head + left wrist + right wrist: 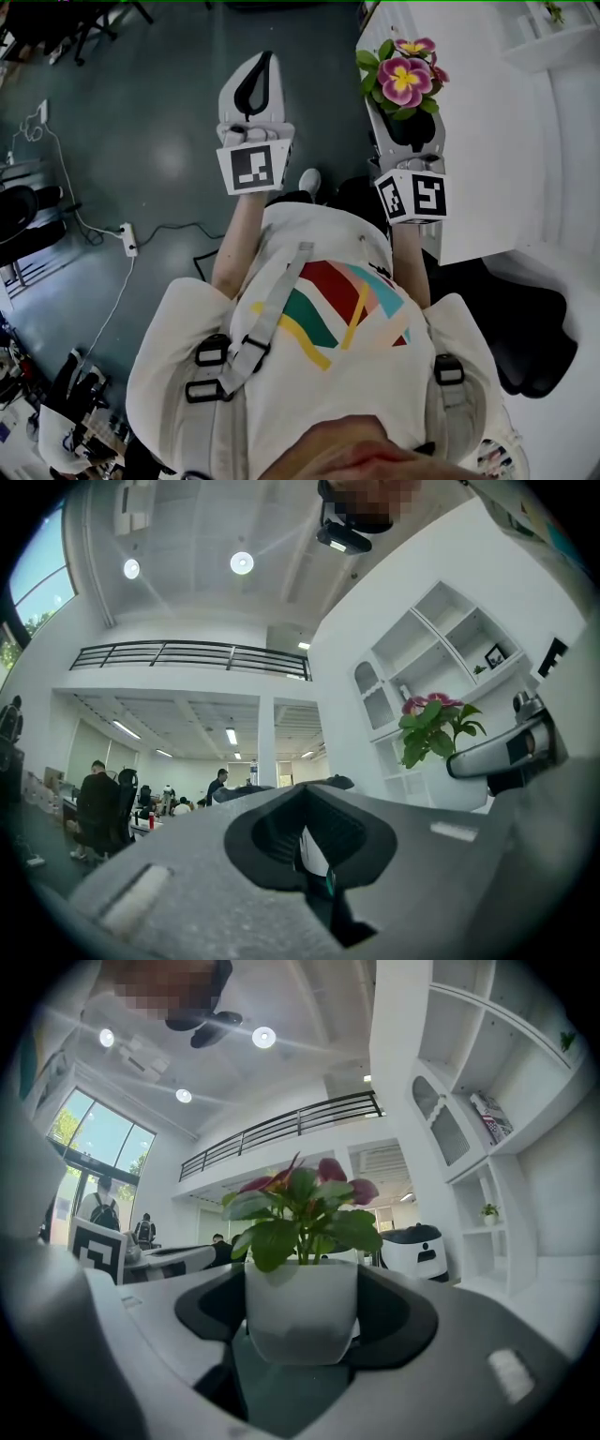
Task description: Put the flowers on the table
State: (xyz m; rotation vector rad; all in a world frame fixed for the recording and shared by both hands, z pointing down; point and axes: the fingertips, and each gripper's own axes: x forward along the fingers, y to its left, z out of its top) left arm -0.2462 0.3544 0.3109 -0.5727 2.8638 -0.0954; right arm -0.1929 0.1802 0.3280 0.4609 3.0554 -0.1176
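The flowers (405,80) are pink blooms with yellow centres and green leaves in a small white pot (300,1312). My right gripper (409,127) is shut on the pot and holds it upright in the air, at the left edge of the white table (487,131). In the right gripper view the pot sits between the jaws, with the leaves (300,1218) rising above it. My left gripper (261,58) is held up over the floor to the left, shut and holding nothing. The left gripper view shows the flowers (433,726) off to the right.
The dark floor (141,122) has a power strip with cables (128,239) and office chairs (19,211) at the left. A black seat (534,328) stands below the table. A white shelf unit (487,1147) lines the wall. People sit at desks (98,803) far off.
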